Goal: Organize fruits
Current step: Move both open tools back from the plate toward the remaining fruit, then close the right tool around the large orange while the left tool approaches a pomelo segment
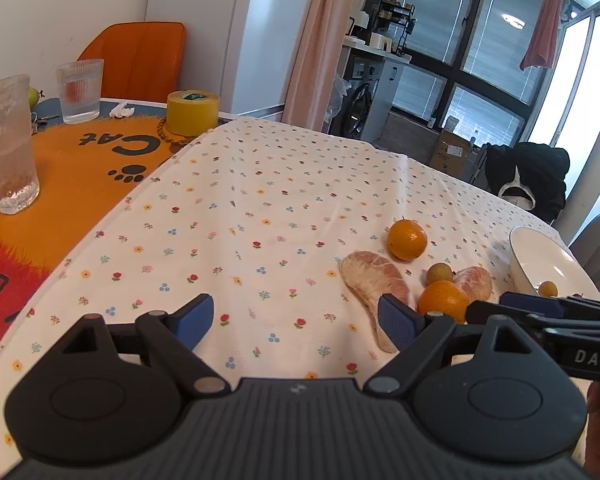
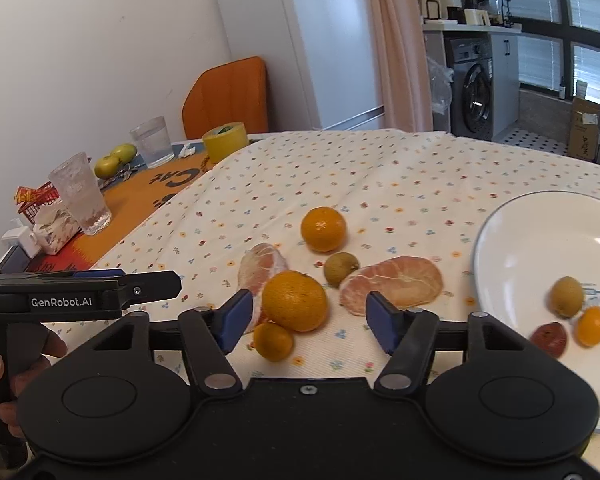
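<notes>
Fruit on the plate: a round white ceramic plate (image 2: pixel 512 240) at the table's right held three small pieces, a brownish-green round fruit (image 2: pixel 566 296), a small orange kumquat-like fruit (image 2: pixel 592 325) and a dark red wrinkled fruit (image 2: pixel 549 337), lying close together near its front rim.
Fruit left on the cloth: a large orange mandarin (image 2: pixel 294 301) lay nearest, with a small orange citrus (image 2: pixel 273 341) touching its front; behind it sat a peeled pink pomelo segment (image 2: pixel 260 266), a second, broader peeled pomelo piece (image 2: pixel 394 283), a brownish-green longan-like fruit (image 2: pixel 340 268) between them, and another round orange mandarin (image 2: pixel 323 228) farther back.
Progress: judged under halfway, three pieces plated and six loose.
Right gripper (image 2: pixel 306 318): fingers spread wide, empty, straddling the near mandarin without touching it.
Left gripper (image 1: pixel 296 320): also spread and empty, over the floral white tablecloth (image 1: pixel 260 200), well left of the fruit.
Further out: two clear ribbed glasses (image 1: pixel 8 144), a yellow tape roll (image 1: pixel 192 112), an orange chair (image 1: pixel 140 56).
</notes>
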The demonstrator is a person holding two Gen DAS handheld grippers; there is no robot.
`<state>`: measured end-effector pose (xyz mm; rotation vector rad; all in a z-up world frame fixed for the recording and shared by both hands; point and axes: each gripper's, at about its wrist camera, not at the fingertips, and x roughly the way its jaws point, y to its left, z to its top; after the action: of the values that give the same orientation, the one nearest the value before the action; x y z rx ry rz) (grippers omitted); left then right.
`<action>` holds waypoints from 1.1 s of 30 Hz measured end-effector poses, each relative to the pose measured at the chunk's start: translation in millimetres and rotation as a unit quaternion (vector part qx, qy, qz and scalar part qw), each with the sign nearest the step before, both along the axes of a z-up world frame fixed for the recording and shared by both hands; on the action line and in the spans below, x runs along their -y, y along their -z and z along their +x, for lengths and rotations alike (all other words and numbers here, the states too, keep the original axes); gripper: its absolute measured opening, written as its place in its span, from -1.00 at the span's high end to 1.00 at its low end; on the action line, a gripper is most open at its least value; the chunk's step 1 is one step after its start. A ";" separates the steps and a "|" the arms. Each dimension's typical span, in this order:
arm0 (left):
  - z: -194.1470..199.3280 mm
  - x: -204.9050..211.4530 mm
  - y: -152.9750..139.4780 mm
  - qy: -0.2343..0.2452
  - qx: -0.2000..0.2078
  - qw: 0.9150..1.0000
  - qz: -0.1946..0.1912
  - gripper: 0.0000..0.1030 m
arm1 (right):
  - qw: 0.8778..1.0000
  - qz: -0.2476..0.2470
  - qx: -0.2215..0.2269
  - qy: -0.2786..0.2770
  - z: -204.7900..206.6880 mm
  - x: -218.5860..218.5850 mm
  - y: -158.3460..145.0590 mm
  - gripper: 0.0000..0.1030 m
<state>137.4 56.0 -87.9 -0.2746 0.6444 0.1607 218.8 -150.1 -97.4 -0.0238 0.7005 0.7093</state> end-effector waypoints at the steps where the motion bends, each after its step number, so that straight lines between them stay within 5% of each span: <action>1: 0.4 -1.2 0.6 -0.001 -0.001 1.000 0.000 -0.70 | 1.000 0.000 -0.003 -0.002 1.4 -2.6 1.1 -0.17; 8: 2.3 -5.2 3.0 -0.002 -0.003 1.000 -0.004 -0.70 | 1.000 -0.002 -0.017 -0.012 8.3 -17.3 7.6 -0.08; 12: 5.3 -2.4 3.8 0.006 -0.003 1.000 -0.003 -0.70 | 1.000 -0.005 -0.017 -0.010 12.8 -19.9 13.4 0.23; 33: 42.0 40.5 9.7 0.058 -0.013 0.998 0.017 -0.69 | 0.999 0.023 -0.023 0.026 15.8 23.8 12.2 0.25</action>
<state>179.4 15.4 -97.6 -0.2029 0.6819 0.0637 234.6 -173.9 -109.6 0.0521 0.7273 0.6780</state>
